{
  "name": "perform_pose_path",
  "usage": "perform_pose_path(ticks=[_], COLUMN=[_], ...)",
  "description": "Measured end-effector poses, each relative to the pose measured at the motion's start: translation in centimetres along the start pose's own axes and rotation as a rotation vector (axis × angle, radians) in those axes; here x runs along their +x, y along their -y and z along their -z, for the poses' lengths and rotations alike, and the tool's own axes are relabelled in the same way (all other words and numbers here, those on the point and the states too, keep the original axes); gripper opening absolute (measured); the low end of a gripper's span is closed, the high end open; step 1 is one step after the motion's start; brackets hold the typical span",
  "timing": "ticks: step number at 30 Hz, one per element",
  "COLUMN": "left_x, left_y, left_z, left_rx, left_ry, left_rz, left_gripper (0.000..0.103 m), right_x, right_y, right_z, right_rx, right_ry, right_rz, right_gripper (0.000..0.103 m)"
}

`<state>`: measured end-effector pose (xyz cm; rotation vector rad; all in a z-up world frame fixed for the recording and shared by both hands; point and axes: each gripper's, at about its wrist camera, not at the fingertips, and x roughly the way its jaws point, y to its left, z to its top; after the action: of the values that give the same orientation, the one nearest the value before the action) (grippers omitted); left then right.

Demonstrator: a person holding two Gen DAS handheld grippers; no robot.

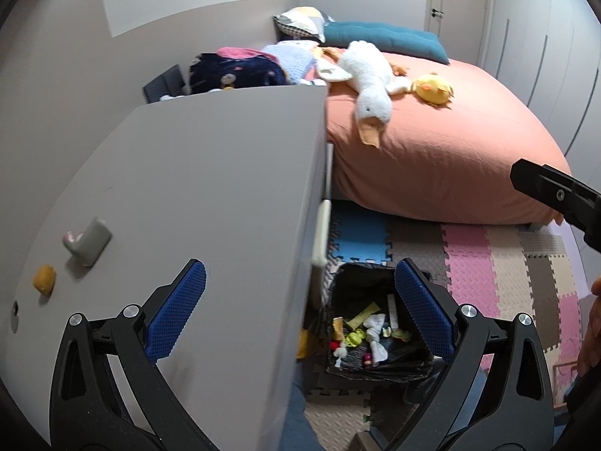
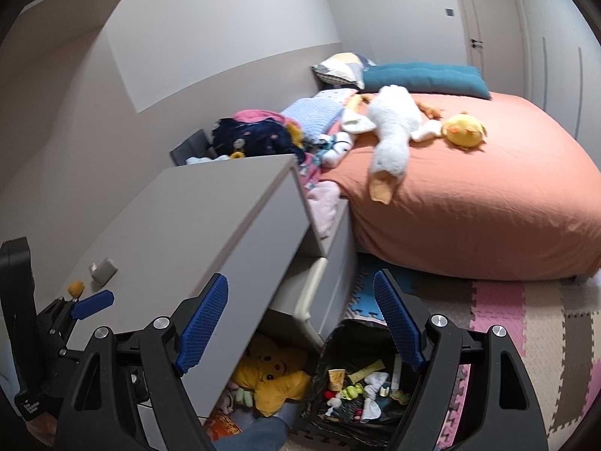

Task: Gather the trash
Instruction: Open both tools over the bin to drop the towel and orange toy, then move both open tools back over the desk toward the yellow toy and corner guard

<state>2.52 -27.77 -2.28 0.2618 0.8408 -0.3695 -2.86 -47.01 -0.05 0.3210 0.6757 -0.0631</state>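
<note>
A black-lined trash bin (image 1: 375, 360) stands on the floor beside the grey dresser (image 1: 210, 195), holding several scraps of paper and wrappers; it also shows in the right wrist view (image 2: 360, 387). On the dresser top lie a small orange scrap (image 1: 44, 279) and a grey crumpled piece (image 1: 88, 242), also seen in the right wrist view as the orange scrap (image 2: 76, 288) and the grey piece (image 2: 103, 270). My left gripper (image 1: 300, 308) is open and empty, over the dresser's edge. My right gripper (image 2: 300, 323) is open and empty, above the bin and drawer.
A bed with an orange sheet (image 1: 450, 158) carries a white goose plush (image 1: 370, 86), a yellow chick plush (image 1: 432, 88) and pillows. Foam puzzle mats (image 1: 499, 274) cover the floor. A yellow star plush (image 2: 270, 376) lies under the open drawer (image 2: 319, 293).
</note>
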Motion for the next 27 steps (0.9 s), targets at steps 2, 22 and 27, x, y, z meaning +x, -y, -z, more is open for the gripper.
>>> perform_pose_path(ticks=[2, 22, 27], left_x=[-0.2, -2.1, -2.3], left_y=[-1.1, -13.6, -16.7], left_z=[0.1, 2.6, 3.2], left_rx=[-0.013, -0.178, -0.218], left_ry=[0.001, 0.001, 0.0], left_rz=[-0.013, -0.161, -0.191], left_gripper=[0.097, 0.097, 0.097], right_x=[0.3, 5.6, 6.8], right_y=[-1.0, -13.8, -16.7], right_z=[-0.1, -0.6, -0.4], right_rx=[-0.015, -0.162, -0.207], right_ry=[-0.001, -0.077, -0.099], right_rz=[-0.015, -0.172, -0.197], right_gripper=[0.08, 0.08, 0.08])
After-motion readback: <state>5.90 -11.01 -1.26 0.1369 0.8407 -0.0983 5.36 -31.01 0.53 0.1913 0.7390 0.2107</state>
